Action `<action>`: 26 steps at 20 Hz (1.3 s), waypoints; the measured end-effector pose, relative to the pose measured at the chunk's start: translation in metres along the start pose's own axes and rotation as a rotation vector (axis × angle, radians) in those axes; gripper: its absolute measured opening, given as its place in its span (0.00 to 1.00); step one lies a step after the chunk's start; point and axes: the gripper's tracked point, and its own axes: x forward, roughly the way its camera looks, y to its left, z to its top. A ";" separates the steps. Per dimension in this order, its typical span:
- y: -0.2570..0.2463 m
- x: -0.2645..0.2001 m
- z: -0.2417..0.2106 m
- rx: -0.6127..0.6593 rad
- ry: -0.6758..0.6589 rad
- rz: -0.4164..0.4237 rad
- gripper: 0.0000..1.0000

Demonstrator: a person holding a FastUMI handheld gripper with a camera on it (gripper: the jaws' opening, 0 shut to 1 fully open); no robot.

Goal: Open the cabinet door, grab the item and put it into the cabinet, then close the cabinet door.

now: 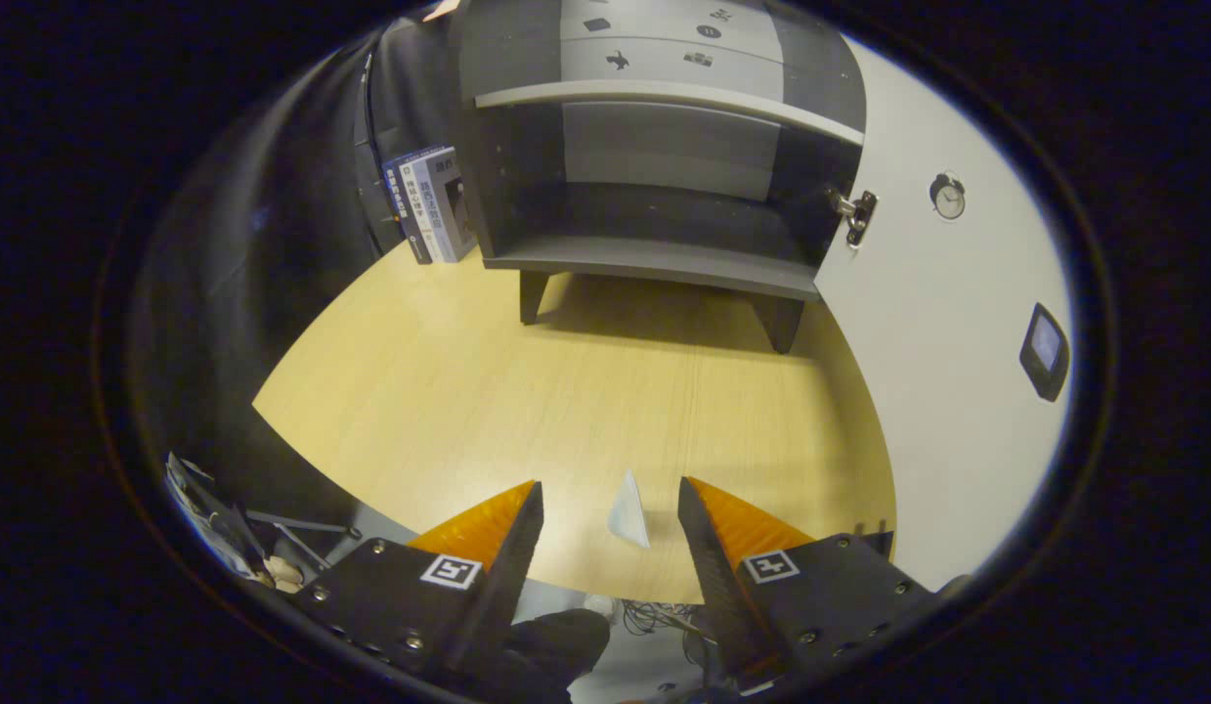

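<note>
A small grey cabinet (654,176) on short legs stands at the far side of the wooden table (527,391). Its white door (947,323) is swung wide open to the right, hinged at a metal hinge (856,213), and the lower compartment (654,220) looks bare. A small pale, wedge-shaped item (629,510) lies on the table near its front edge. My gripper (610,513) hangs above that edge, open, and the item sits between the two fingertips without either finger touching it.
Several books (431,203) lean upright against the cabinet's left side. A clock sticker (948,197) and a dark handle-like block (1044,350) sit on the open door. Below the table's front edge are cables (654,618) and clutter on the floor (224,528).
</note>
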 end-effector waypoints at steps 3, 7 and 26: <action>-0.004 0.020 -0.013 -0.010 0.051 -0.014 0.82; -0.004 0.041 -0.027 -0.034 0.106 -0.023 0.82; 0.000 0.088 -0.059 -0.088 0.240 -0.028 0.30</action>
